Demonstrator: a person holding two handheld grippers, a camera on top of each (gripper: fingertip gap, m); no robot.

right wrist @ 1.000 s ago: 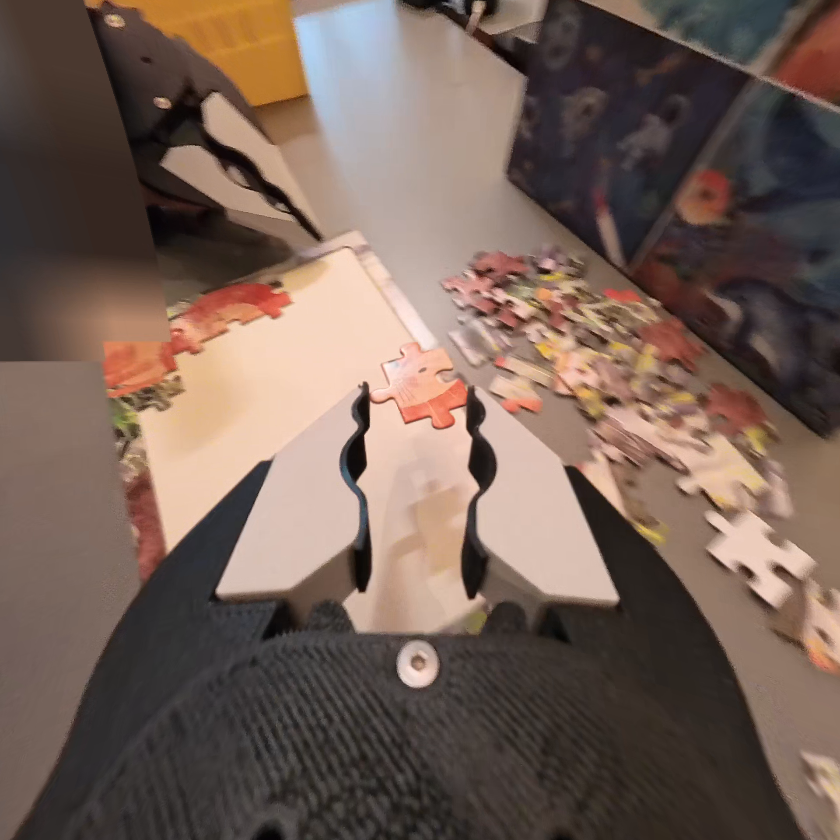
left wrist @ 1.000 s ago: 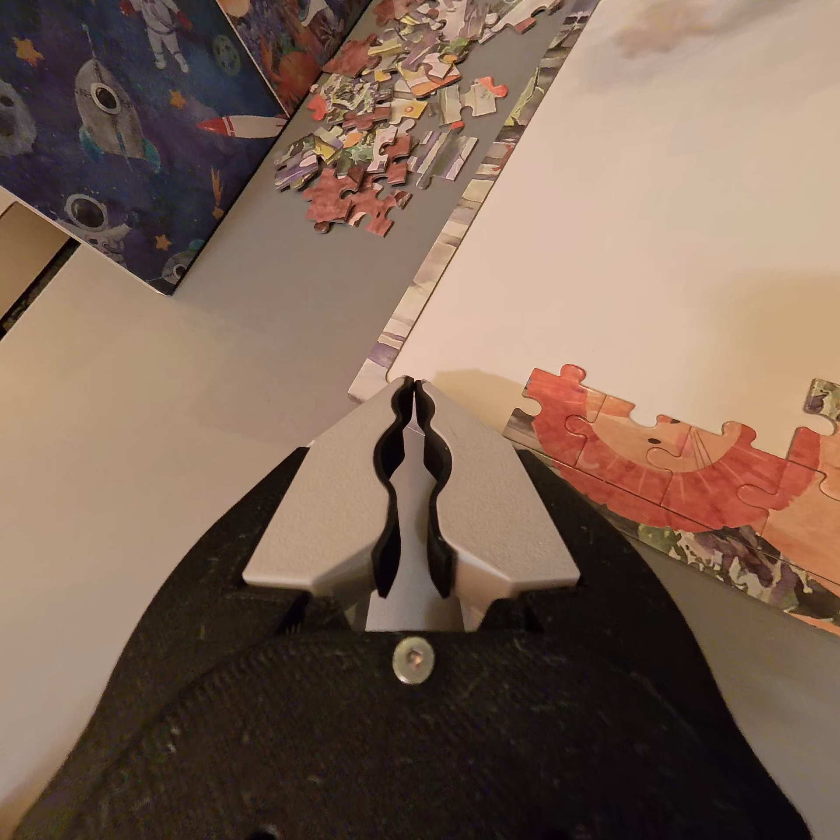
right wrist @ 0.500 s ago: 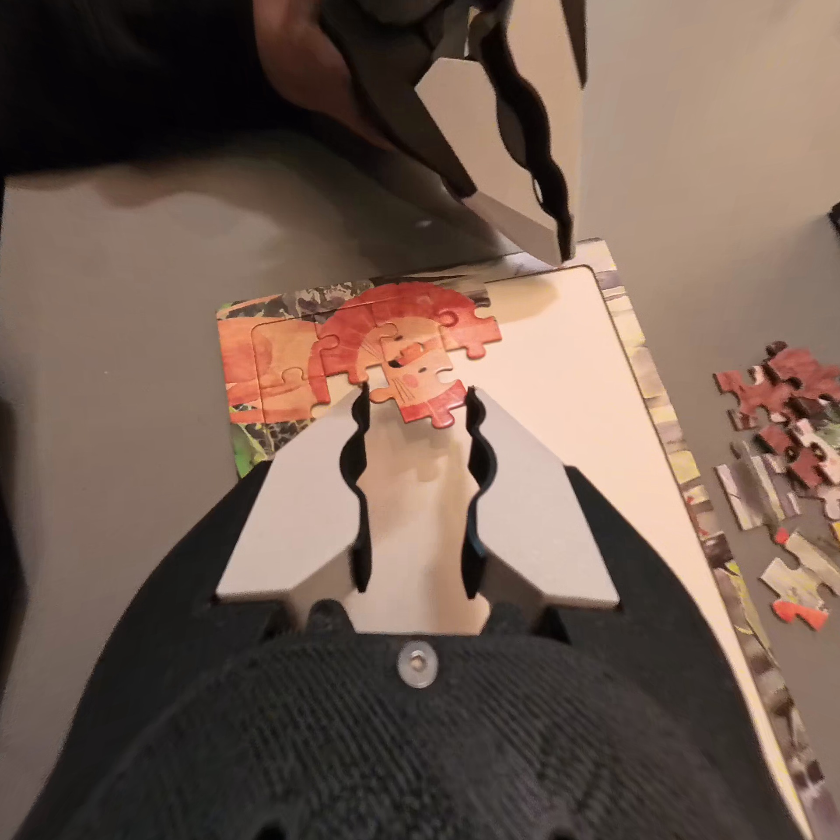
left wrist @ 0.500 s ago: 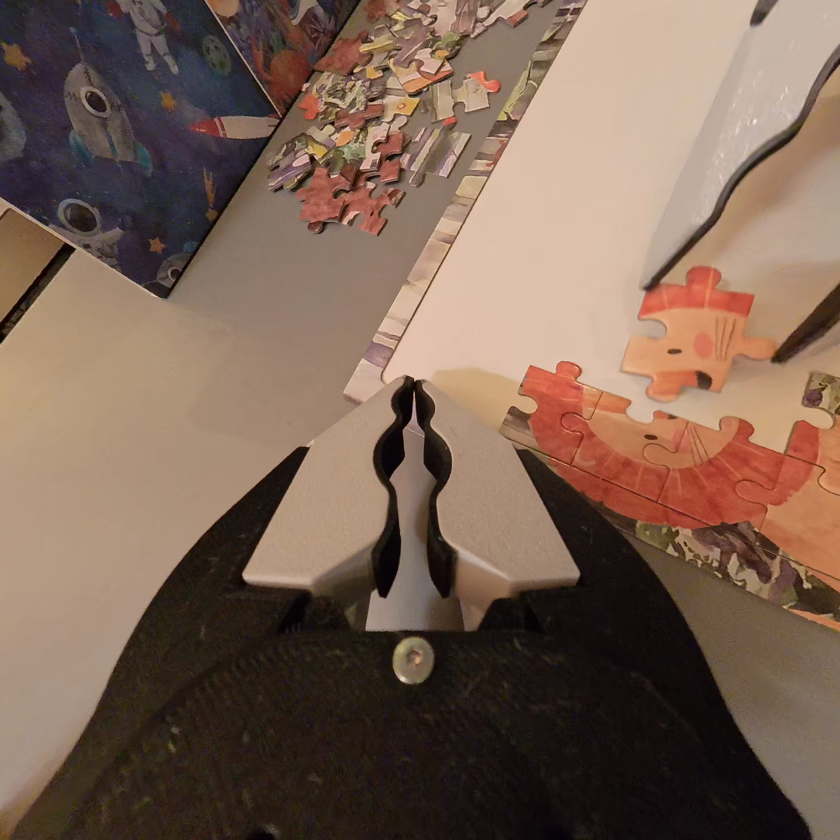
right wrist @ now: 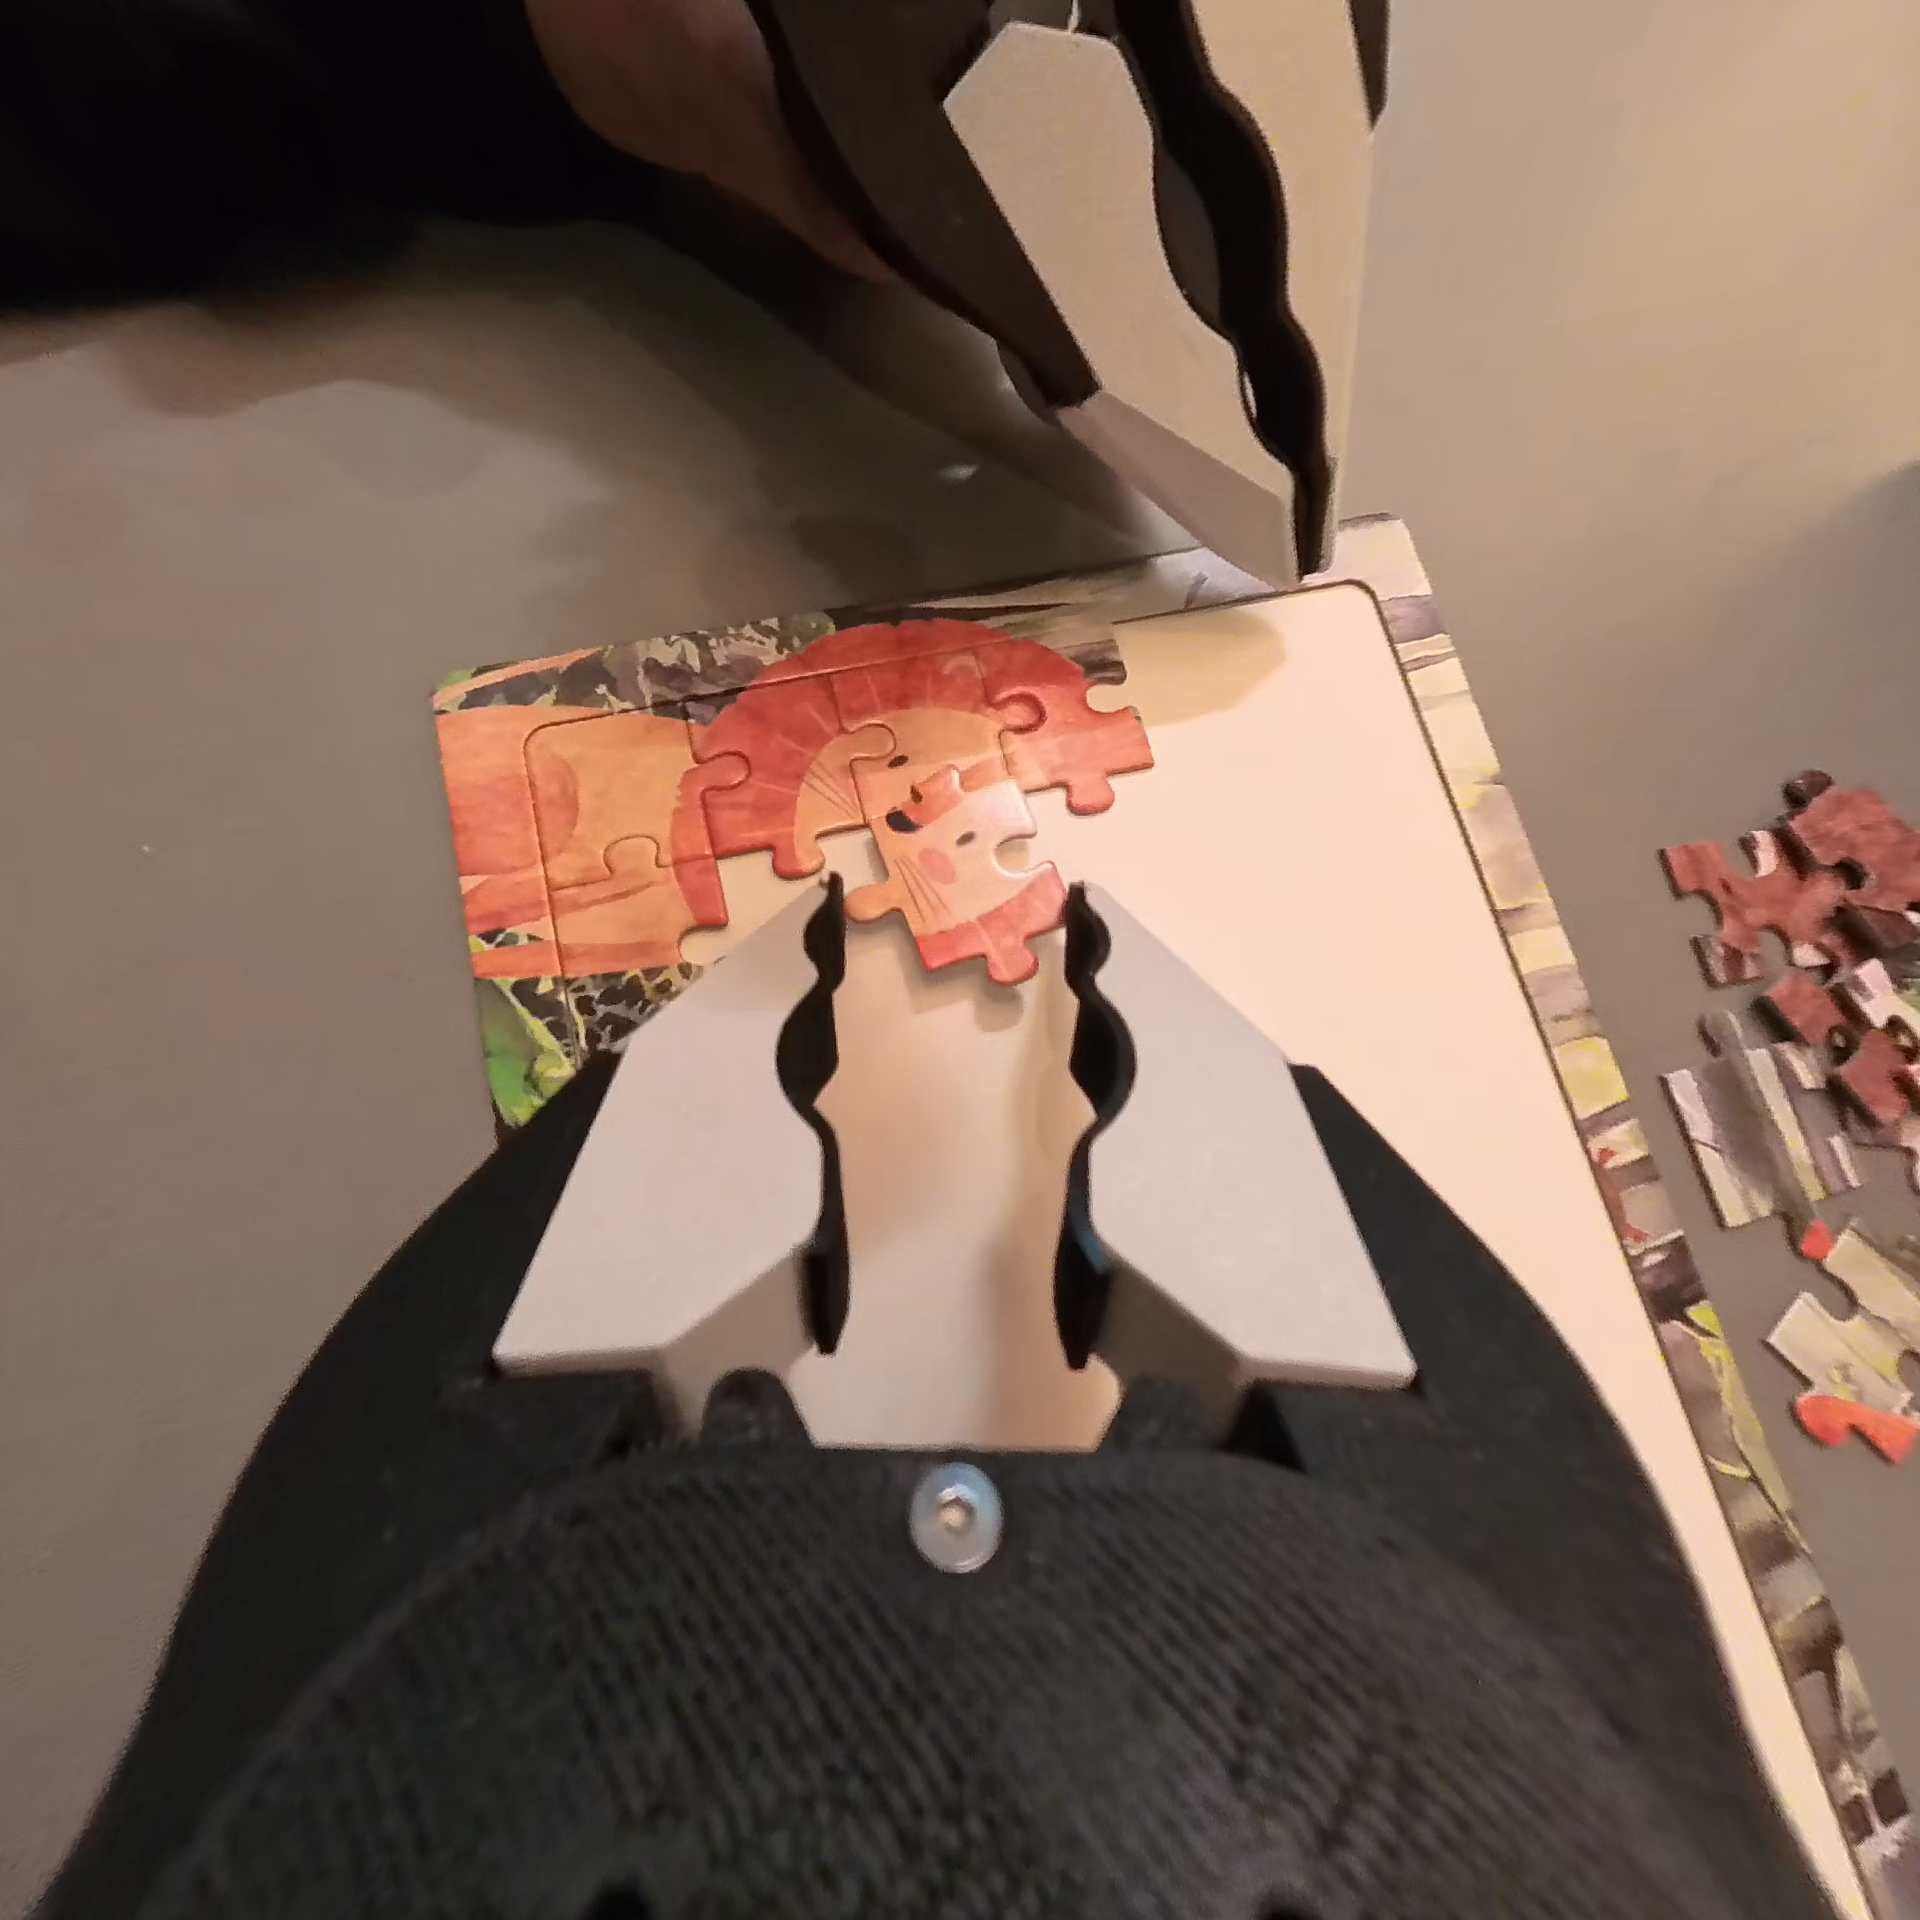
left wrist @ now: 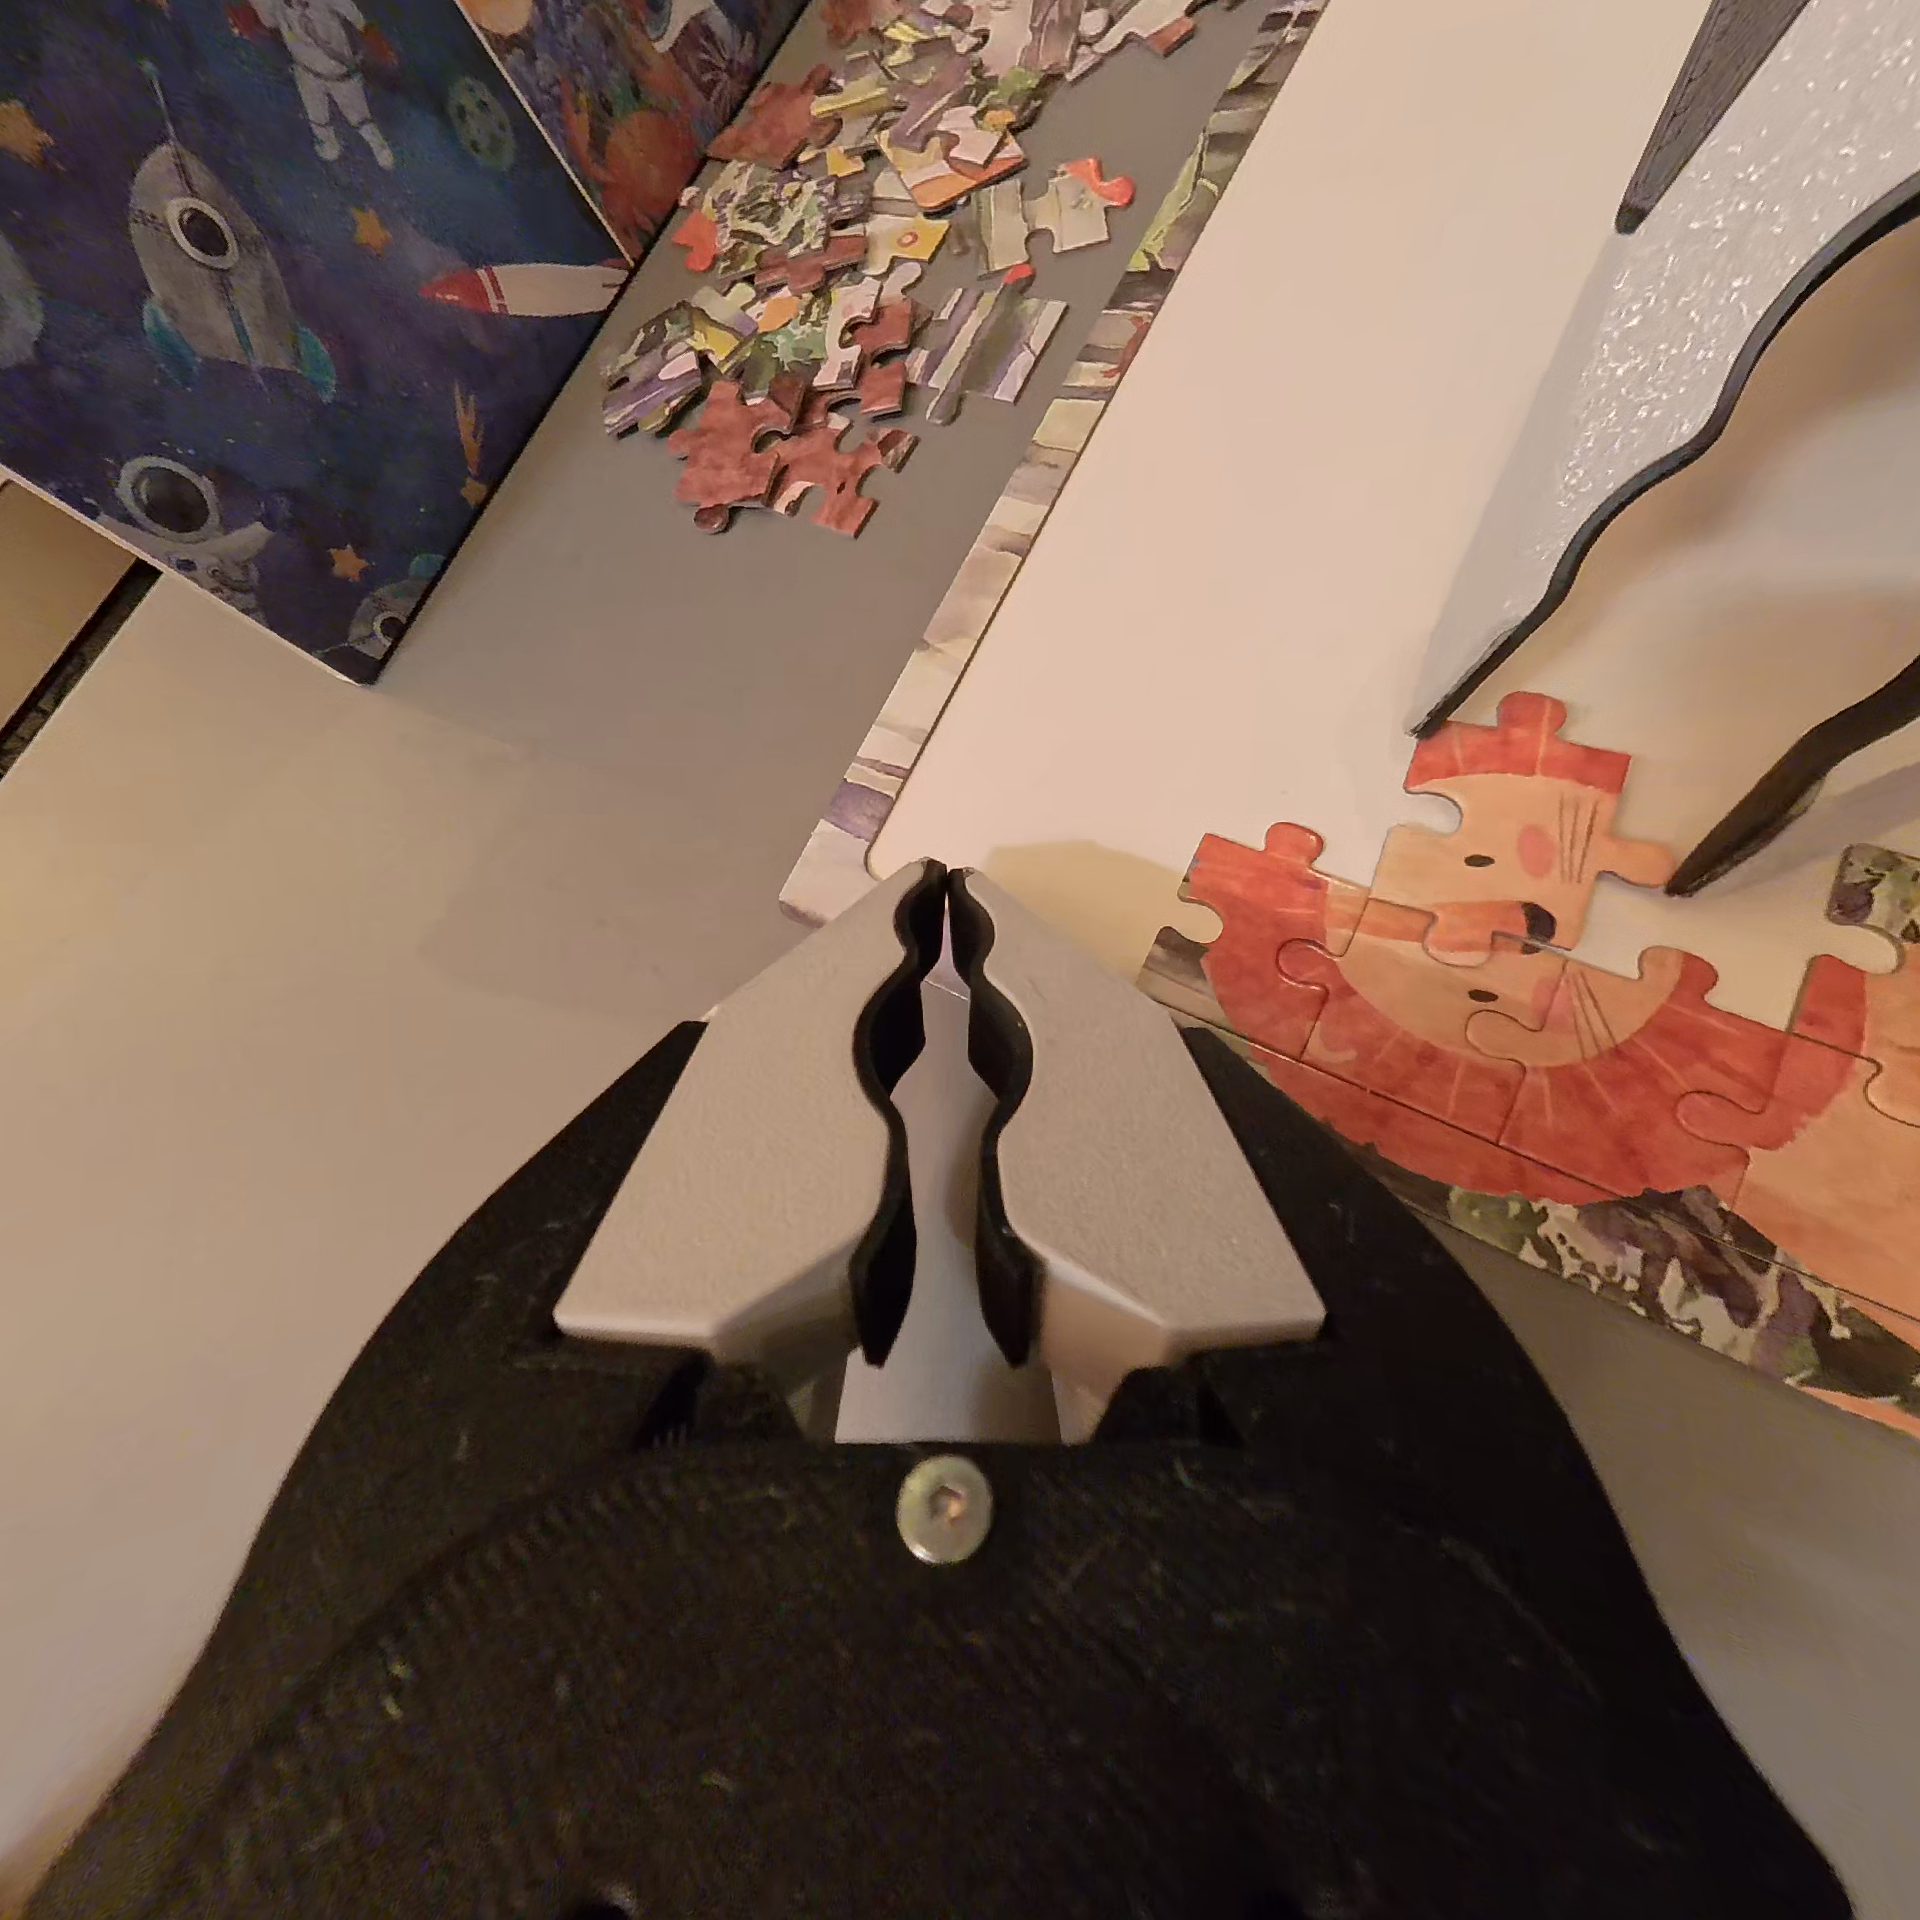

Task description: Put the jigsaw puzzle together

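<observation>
A lion-face puzzle piece [right wrist: 961, 857] sits between the tips of my right gripper [right wrist: 954, 891], which is closed on its edges. The piece rests low on the white puzzle tray [right wrist: 1278, 935], with its upper edge overlapping the assembled orange lion mane [right wrist: 831, 727]. In the left wrist view the same piece [left wrist: 1496, 831] touches the mane section [left wrist: 1558, 1070], with the right gripper [left wrist: 1553, 805] around it. My left gripper [left wrist: 940, 871] is shut and empty, with its tips at the tray's near corner. It also shows in the right wrist view [right wrist: 1304, 540].
A pile of loose pieces [left wrist: 831, 312] lies on the grey table left of the tray and shows in the right wrist view [right wrist: 1808, 935]. A blue space-patterned box [left wrist: 208, 312] stands behind it. A person's hand [right wrist: 727, 135] holds the left gripper. There is about 10 cm between the tips of the two grippers.
My right gripper carried the lion-face piece from the tray's far edge to the mane section and lowered it against it. The left gripper stayed shut and almost still.
</observation>
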